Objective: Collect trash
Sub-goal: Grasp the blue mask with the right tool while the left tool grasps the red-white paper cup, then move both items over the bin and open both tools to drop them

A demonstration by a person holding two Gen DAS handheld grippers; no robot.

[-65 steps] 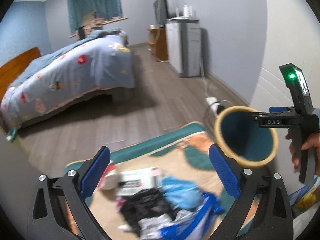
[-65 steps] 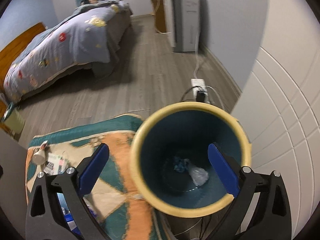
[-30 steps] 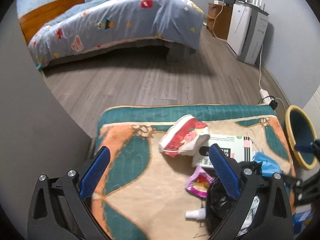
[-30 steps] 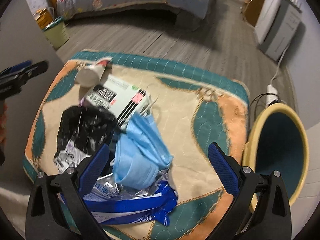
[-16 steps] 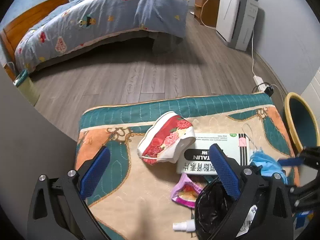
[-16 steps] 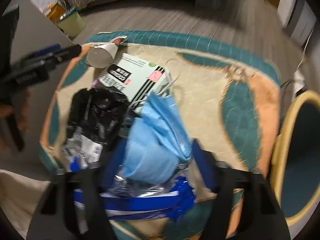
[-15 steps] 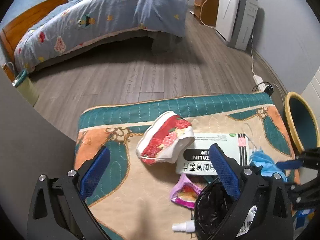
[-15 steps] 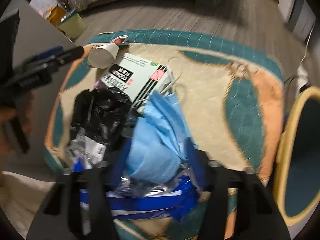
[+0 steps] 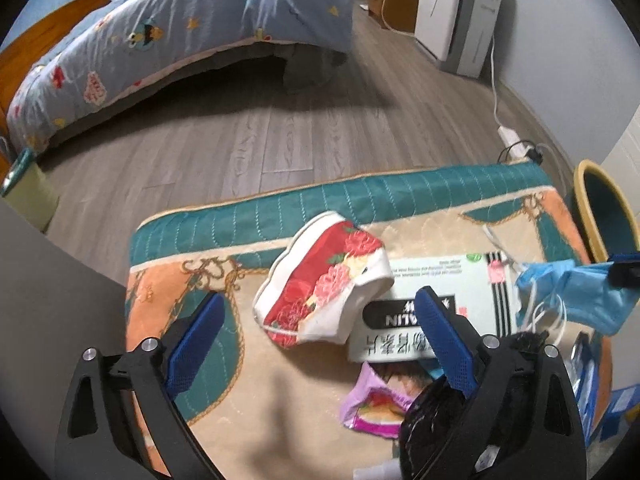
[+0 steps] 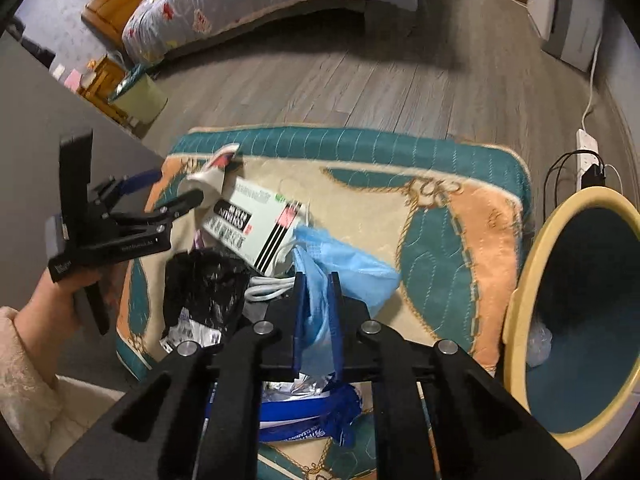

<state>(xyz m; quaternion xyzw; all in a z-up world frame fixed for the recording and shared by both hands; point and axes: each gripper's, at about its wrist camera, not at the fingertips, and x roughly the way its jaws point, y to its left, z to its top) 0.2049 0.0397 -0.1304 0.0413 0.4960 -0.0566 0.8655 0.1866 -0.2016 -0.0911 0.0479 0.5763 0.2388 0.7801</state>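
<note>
Trash lies on a patterned rug point(image 9: 280, 216): a red floral paper cup point(image 9: 324, 280), a white box point(image 9: 440, 312), a pink wrapper point(image 9: 376, 404) and a black bag point(image 10: 204, 280). My left gripper point(image 9: 320, 336) hangs open just above the cup and box, gripping nothing; the right wrist view shows it point(image 10: 168, 190) at the left. My right gripper point(image 10: 317, 300) is closing, its pads pressing on a blue face mask point(image 10: 344, 264), which hangs lifted off the pile point(image 9: 580, 292). The yellow-rimmed bin point(image 10: 576, 300) stands to the right of the rug, with some trash at its bottom.
A blue-and-white wrapper point(image 10: 304, 416) lies under my right gripper. A bed point(image 9: 180, 40) stands across the wooden floor. A power strip point(image 10: 586, 148) with cables lies behind the bin. A grey panel point(image 9: 48, 300) rises at the left, and a pale green container point(image 10: 140, 100) is beyond it.
My right gripper has gone from wide open to shut on the blue mask and raised it. My left gripper has come down closer to the cup and the box.
</note>
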